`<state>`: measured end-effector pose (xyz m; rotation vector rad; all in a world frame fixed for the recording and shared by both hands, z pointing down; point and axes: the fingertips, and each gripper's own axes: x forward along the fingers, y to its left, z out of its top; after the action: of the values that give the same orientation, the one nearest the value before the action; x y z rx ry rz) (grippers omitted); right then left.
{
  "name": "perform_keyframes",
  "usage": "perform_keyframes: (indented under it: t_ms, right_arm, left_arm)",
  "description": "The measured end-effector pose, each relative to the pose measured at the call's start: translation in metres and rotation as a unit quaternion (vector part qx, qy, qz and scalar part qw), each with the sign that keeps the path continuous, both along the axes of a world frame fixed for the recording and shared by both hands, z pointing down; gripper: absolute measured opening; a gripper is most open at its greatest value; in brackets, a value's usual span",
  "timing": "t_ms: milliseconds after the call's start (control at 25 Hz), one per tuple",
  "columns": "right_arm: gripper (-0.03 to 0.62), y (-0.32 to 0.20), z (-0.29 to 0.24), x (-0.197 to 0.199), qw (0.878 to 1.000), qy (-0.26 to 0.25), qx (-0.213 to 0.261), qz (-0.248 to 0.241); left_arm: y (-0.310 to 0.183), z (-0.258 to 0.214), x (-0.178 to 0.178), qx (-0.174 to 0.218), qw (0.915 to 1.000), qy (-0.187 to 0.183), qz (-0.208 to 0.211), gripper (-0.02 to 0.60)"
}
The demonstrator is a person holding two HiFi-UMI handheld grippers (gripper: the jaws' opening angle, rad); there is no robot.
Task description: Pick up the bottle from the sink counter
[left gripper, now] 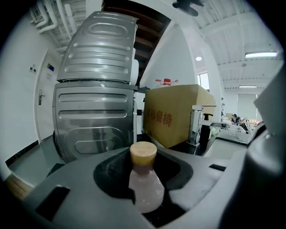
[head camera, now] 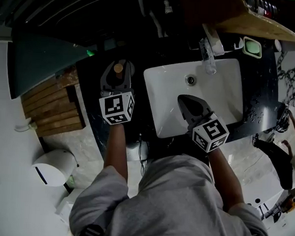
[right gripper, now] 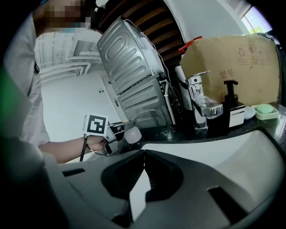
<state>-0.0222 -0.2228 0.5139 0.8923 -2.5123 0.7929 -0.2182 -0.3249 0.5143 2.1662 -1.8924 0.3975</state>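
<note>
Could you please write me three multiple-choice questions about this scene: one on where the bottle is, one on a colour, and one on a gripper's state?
1. Where is the bottle?
A) on the counter left of the sink, between the left gripper's jaws
B) in the sink
C) on the floor

2. What colour is the bottle's cap?
A) blue
B) tan
C) black

3. How do the right gripper's jaws stand?
A) wide apart
B) closed on the bottle
C) together, with nothing between them

Answers:
1 A: the head view shows it on the dark counter, inside the left jaws.
2 B: the left gripper view shows a tan cap.
3 C: the right gripper view shows the tips meeting over the white sink.
</note>
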Motion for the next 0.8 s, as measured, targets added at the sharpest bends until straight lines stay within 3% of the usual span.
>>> perform_keyframes:
  t_ms: [640,800]
  right_arm:
    - [0.009,0.026,-0.006,0.015,1.000,-0.019,0.013,-0.008]
    - [0.009,0.033,-0.005,0.023,1.000,-0.022,0.013,-0.009]
  left_arm:
    - [0.050,-0.002,0.016,-0.019,0.9996,0.015,-0.015,0.132]
    - [0.064,0.000,0.028,-0.025,0.9996,0.005,-0.006,0.132]
